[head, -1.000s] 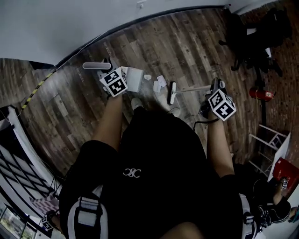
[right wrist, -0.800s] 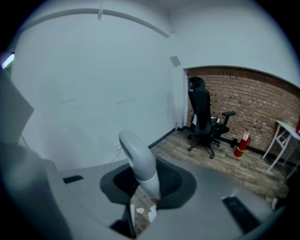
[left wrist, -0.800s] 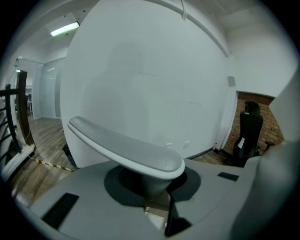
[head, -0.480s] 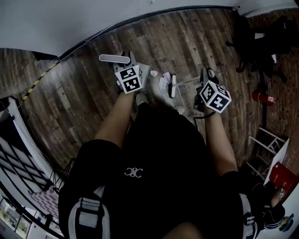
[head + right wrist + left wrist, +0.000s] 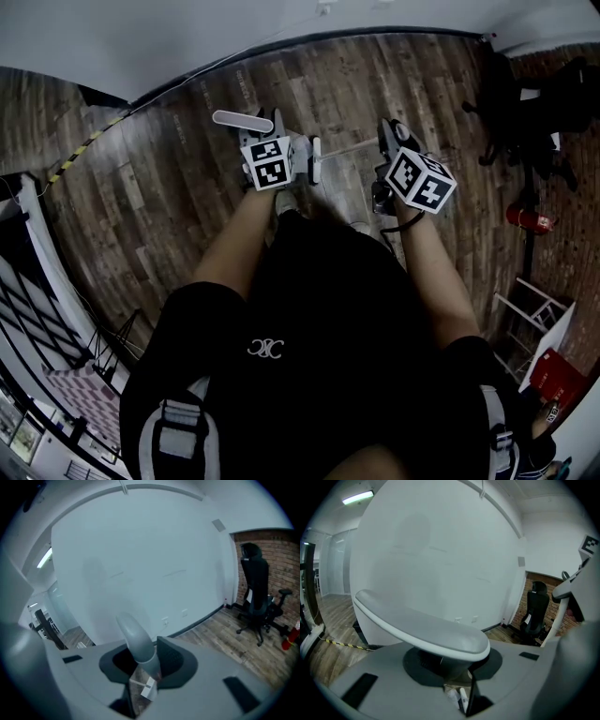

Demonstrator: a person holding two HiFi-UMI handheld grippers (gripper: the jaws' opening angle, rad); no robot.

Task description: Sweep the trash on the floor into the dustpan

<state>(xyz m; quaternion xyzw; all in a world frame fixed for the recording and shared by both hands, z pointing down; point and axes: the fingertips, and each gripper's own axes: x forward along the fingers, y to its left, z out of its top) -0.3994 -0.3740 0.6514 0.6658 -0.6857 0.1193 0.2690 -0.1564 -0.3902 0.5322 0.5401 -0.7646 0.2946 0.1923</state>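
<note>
Near the centre of the head view, our left tongs pinch the grey dustpan handle, and our right tongs clamp the brush handle. Beyond them the brush head sits just beside the dustpan on the wooden floor. White trash scraps lie low in the right gripper view.

Strong fisheye distortion bends all three views, curving wall edges and the boards of the floor. The head view is dim and low in contrast, and the person's black shirt loses all detail. Both gripper views fade to black at the corners. A ceiling strip light glows bright in the left one. The dustpan handle and broom handle, close to the lenses, look soft
</note>
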